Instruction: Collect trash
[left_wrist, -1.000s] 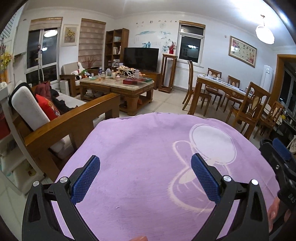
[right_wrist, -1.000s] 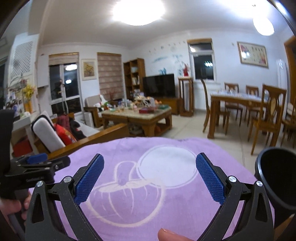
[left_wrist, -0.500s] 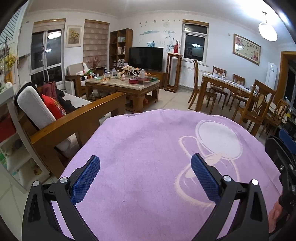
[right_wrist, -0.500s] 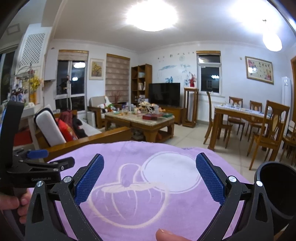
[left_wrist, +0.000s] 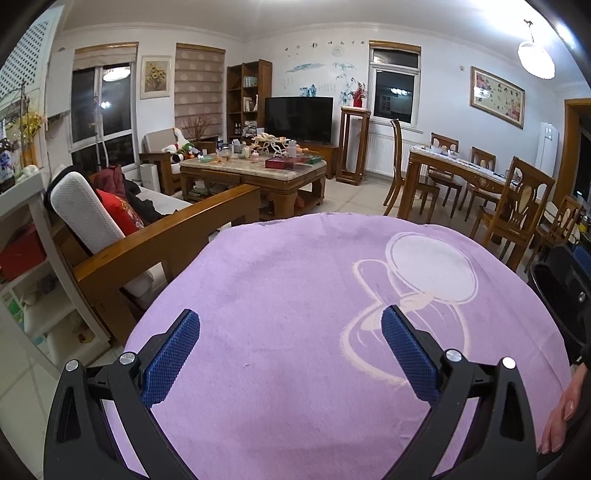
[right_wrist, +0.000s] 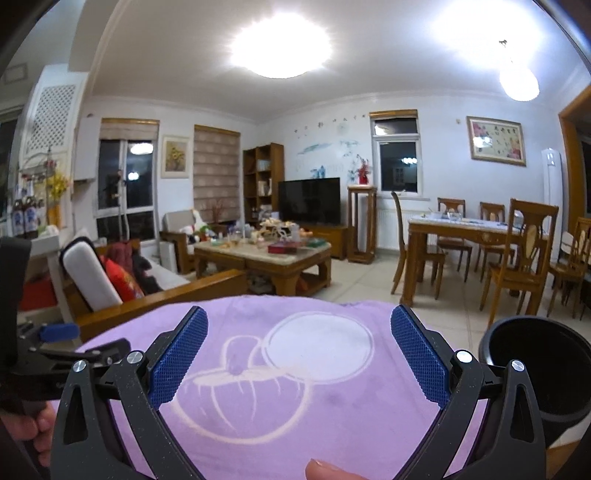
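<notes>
Both the left gripper (left_wrist: 290, 349) and right gripper (right_wrist: 298, 349) are hovering level over the purple cloth (left_wrist: 295, 302), jaws spread and holding nothing, while the black bin (right_wrist: 532, 365) is standing just right of the cloth.

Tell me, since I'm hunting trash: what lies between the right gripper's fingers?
Only bare purple cloth with a white print, seen in the right wrist view; no trash between the fingers.

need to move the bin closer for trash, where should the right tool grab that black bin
Grip the black bin by its rim, one finger inside and one outside the near-left wall. It stands upright and open-topped just right of the right tool, below the purple cloth edge, so come from above and the left. The body looks too wide for the open jaws.
</notes>
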